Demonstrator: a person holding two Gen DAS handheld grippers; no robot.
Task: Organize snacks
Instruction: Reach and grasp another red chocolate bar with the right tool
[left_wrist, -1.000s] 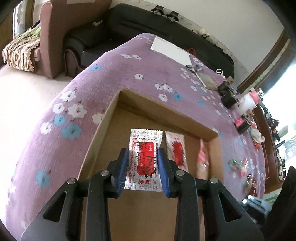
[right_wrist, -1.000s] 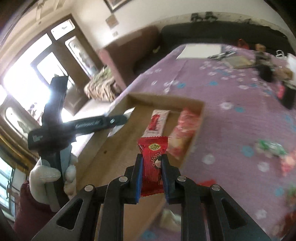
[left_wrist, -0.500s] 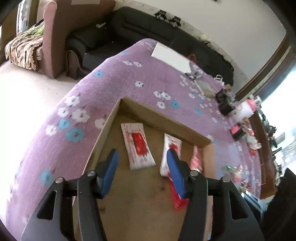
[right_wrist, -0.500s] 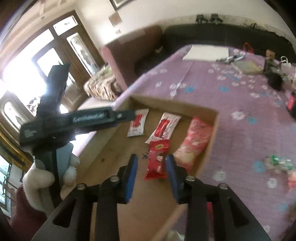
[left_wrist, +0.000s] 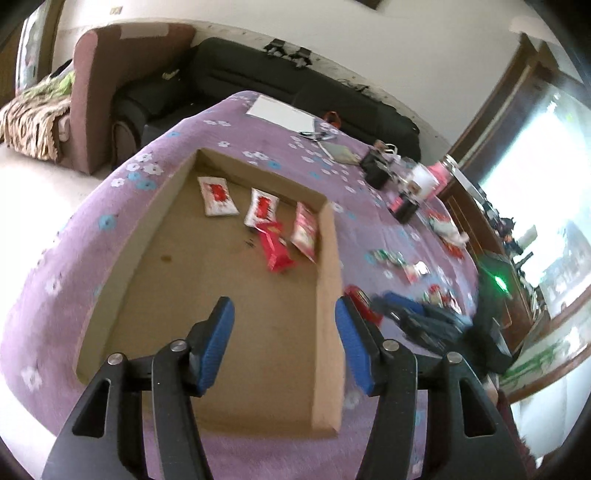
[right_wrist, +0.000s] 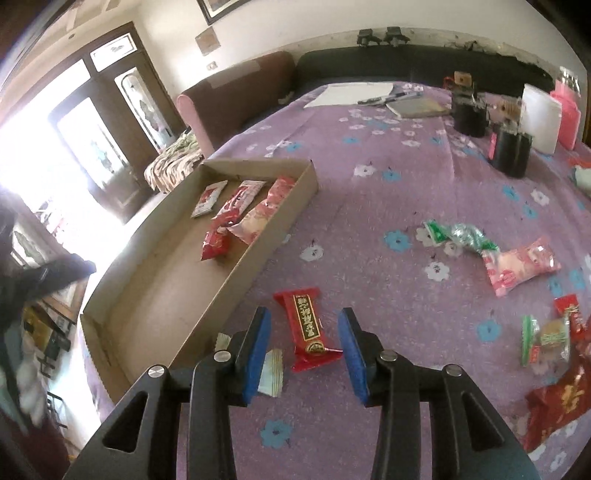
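A shallow cardboard tray (left_wrist: 328, 280) (right_wrist: 258, 254) lies on a purple flowered tablecloth. Inside at its far end lie a white-and-red packet (left_wrist: 218, 195) (right_wrist: 208, 197), a second white-and-red packet (left_wrist: 262, 210) (right_wrist: 242, 195), a red packet (left_wrist: 275, 247) (right_wrist: 218, 238) and a pink packet (left_wrist: 304, 230) (right_wrist: 264, 212). My left gripper (left_wrist: 282, 345) is open and empty above the tray's near end. My right gripper (right_wrist: 304, 356) is open and empty over the cloth, its jaws either side of a red snack bar (right_wrist: 308, 328) lying outside the tray.
Loose snacks lie on the cloth right of the tray: a green-wrapped one (right_wrist: 458, 236), a pink packet (right_wrist: 519, 266), several small ones (right_wrist: 550, 336) and a large red bag (right_wrist: 557, 406). Black cups (right_wrist: 511, 151), papers and a sofa (left_wrist: 295, 88) are at the far end.
Both grippers let go of their packets into the tray and pulled back. The right gripper moved right, out over the cloth above the red snack bar.
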